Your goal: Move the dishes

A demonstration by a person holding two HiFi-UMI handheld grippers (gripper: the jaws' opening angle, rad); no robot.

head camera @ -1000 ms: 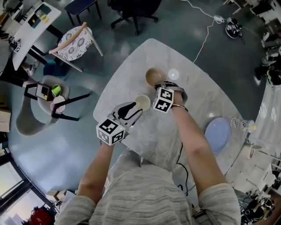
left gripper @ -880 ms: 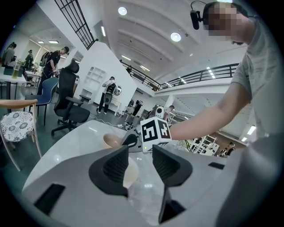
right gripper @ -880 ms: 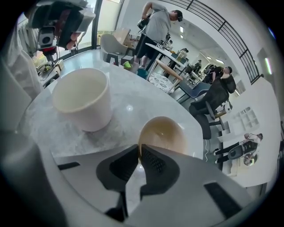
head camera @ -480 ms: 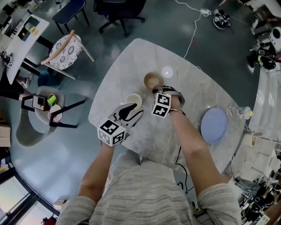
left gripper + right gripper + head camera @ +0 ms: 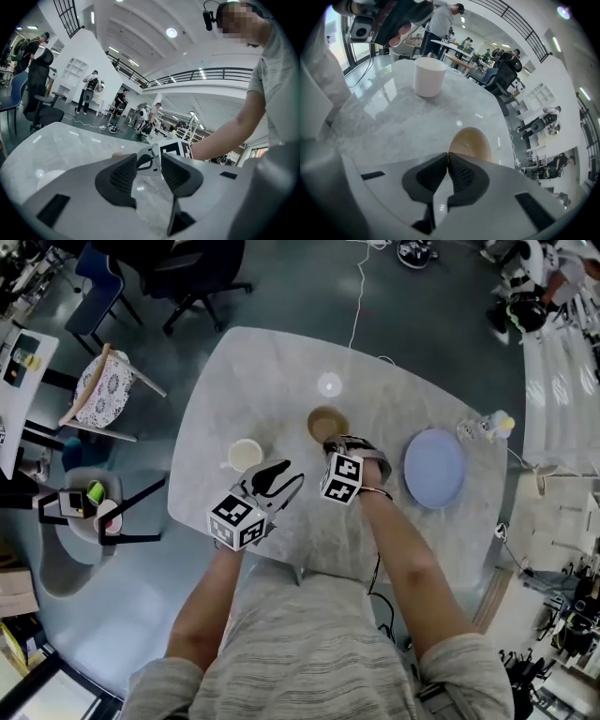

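A tan bowl stands near the middle of the marble table. My right gripper reaches down onto the bowl's near rim. In the right gripper view its jaws have just been closing, and the right gripper is shut on that rim of the bowl. A white cup stands alone to the left and shows again as the cup farther off. My left gripper hovers between cup and bowl. The left gripper is open with nothing between its jaws.
A pale blue plate lies on the table's right side, with a small bottle at the edge beyond it. Chairs and a side table stand on the floor to the left. A cable runs across the floor behind.
The right gripper has moved right with the bowl, away from the cup and toward the blue plate. The left gripper has left the cup's side and drifted right.
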